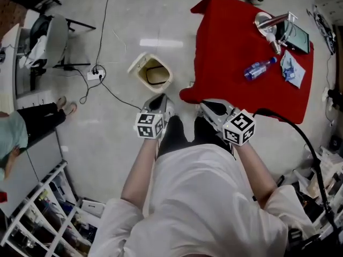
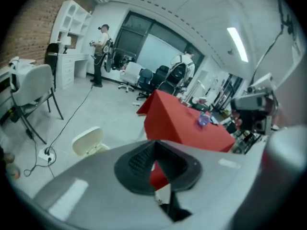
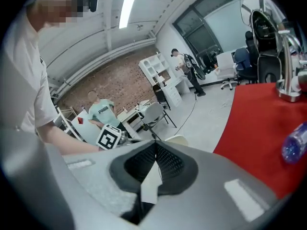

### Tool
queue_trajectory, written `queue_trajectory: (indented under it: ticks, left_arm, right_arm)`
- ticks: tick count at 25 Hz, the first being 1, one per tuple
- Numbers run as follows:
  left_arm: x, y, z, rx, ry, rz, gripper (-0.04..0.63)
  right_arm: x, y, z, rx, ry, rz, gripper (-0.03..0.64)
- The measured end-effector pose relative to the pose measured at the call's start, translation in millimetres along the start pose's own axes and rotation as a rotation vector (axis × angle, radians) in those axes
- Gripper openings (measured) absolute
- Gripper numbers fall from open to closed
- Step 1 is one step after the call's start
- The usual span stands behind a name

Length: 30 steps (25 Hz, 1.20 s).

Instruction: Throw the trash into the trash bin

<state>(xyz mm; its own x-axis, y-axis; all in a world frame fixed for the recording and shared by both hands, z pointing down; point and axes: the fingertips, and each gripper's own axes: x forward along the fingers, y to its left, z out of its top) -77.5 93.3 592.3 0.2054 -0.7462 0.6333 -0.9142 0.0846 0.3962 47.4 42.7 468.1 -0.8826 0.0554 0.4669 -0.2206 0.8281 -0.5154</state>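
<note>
Table: a table (image 1: 236, 52) under a red cloth, standing at the far right on the floor.
Far end of the table: a shiny metal vessel (image 1: 266, 23), with a dark flat device (image 1: 298, 37) just right of it.
Right side of the table: a clear plastic bottle (image 1: 259, 69) with a blue cap lying on its side; a crumpled blue-and-white wrapper (image 1: 292, 70) near it, further right.
Floor: pale grey floor (image 1: 123, 15), glossy.
On the floor: a cream trash bin (image 1: 153, 73) with its lid open, left of the table; a white power strip (image 1: 95, 75) further left, with black cables running from it; a chair (image 1: 53, 36) at the far left.
</note>
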Motion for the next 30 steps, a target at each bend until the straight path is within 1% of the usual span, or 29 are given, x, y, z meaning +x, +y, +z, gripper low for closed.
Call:
queue_trajectory:
  ticks: [4,7,9,13,17,20,24,27,30]
  left_arm:
    - [-42,-41,24,0.093,-0.034,-0.064,0.006]
    - [-69,-65,41,0.146,-0.060,-0.098,0.006]
    - [-89,-76,53,0.172,-0.079,-0.117,0.006]
    - [-116,-90,77,0.195,-0.122,-0.144,0.006]
    - [-130,-98,88,0.220,-0.155,-0.160,0.006]
    - [-135,-101,90,0.209,-0.177,-0.188,0.006]
    - [-142,-98,84,0.206,-0.174,-0.190,0.006]
    - [-147,-95,80,0.243,-0.168,-0.198,0.006]
    - [-150,-96,78,0.289,-0.164,-0.222,0.006]
  right_arm:
    - [-28,12,16,-0.057,-0.092,-0.026,0.002]
    - [-47,20,29,-0.073,-0.145,-0.051,0.002]
    - [-56,25,36,-0.074,-0.171,-0.067,0.002]
    - [-71,27,45,-0.065,-0.212,-0.097,0.002]
    - [-80,29,45,-0.071,-0.228,-0.122,0.002]
    - [-81,30,46,-0.080,-0.232,-0.130,0.002]
    - [-76,36,42,-0.082,-0.213,-0.132,0.002]
    - [-69,42,38,-0.077,-0.197,-0.137,0.002]
    - [-66,49,35,-0.074,-0.204,-0.143,0.002]
